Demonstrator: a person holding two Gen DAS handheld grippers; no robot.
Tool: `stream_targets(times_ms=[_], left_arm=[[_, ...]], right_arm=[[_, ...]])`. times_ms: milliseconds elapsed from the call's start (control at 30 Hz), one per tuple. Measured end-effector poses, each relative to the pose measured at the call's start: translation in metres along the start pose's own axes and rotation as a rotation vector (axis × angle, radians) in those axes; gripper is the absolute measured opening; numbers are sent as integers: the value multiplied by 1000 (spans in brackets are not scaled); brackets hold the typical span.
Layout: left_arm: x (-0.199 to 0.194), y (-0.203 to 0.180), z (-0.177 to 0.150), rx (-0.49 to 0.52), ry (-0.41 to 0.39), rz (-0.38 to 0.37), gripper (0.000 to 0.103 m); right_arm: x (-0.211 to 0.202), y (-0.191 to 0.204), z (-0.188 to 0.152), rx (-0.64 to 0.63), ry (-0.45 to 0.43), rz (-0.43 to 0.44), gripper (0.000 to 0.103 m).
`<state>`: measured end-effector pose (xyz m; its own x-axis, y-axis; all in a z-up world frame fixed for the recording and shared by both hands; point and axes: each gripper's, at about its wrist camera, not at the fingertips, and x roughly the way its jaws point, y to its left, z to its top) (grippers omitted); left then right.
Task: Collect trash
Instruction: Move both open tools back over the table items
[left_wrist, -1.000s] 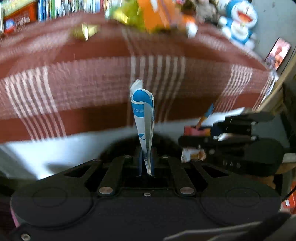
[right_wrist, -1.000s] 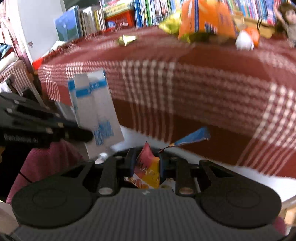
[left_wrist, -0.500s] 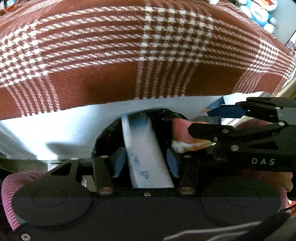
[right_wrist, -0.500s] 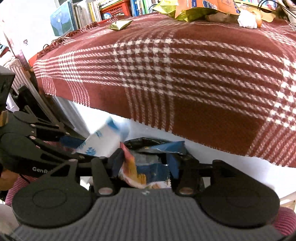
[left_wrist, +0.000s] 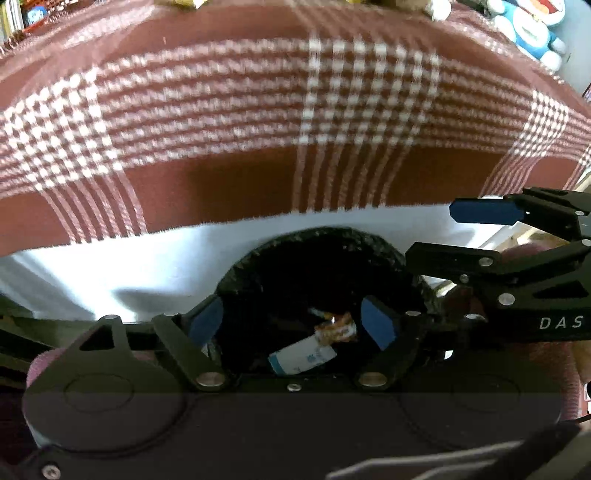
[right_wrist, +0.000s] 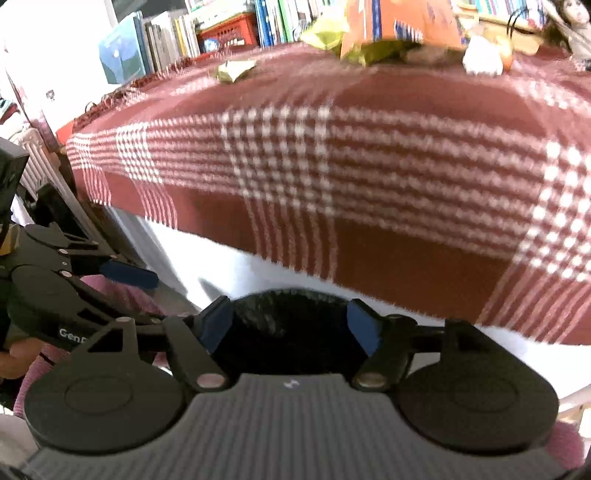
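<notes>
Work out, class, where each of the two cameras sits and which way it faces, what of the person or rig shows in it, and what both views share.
Left wrist: sits on the left gripper, looking steeply down into the black-lined bin holding a white-and-blue wrapper; jaws just opened, nothing between them; the right gripper shows alongside.
Right wrist: sits on the right gripper, looking less steeply across the bin at the plaid tablecloth and leftover wrappers; jaws just opened, empty; a pink sleeve shows.
Shared: bin, tablecloth, each other's gripper.

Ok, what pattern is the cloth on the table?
The tablecloth is dark red with white plaid checks, shown best in the right wrist view.
</notes>
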<state>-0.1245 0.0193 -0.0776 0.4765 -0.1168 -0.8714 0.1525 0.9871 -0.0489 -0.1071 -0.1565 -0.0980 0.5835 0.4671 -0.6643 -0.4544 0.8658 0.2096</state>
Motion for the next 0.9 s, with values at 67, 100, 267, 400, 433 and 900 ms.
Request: stream_targets(times_ms=[67, 100, 267, 400, 433, 900], left_arm=[[-11, 1, 5, 0, -34, -1, 84], [-14, -4, 15, 0, -56, 1, 86], [-48, -2, 33, -16, -197, 0, 91], [-65, 5, 55, -55, -315, 20, 102], [-68, 7, 62, -66, -342, 32, 102], [-37, 31, 146, -144, -417, 232, 102]], right_arm=[[-9, 3, 7, -16, -34, -10, 83], [-13, 3, 11, -24, -50, -14, 84], [-40, 6, 38, -70, -155, -49, 88], [-54, -1, 61, -80, -232, -95, 88], [-56, -3, 67, -86, -249, -115, 88], [-30, -41, 135, -34, -328, -279, 103]])
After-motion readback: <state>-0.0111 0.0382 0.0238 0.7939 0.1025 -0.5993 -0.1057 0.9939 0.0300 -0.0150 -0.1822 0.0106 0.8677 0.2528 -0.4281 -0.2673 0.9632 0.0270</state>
